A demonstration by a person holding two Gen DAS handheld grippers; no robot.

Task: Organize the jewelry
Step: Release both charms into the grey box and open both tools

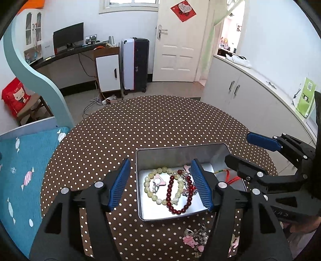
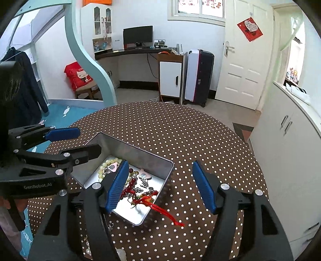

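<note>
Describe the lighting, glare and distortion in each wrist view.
Left wrist view: even daylight, strong fisheye bending at the polka-dot table edge, dark corners; metal tin wall shows soft sheen, beads sharp. Right wrist view: same curvature, bright window overexposed, tin floor glares near the red tassel, which stays crisp.

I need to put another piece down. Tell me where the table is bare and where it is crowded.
Bare: the dotted table beyond the metal tin's far wall, and the stretch to its right in the right wrist view. Crowded: inside the tin, with bead bracelets and the red tassel spilling over its rim, and the near edge, where pink charms lie.
</note>
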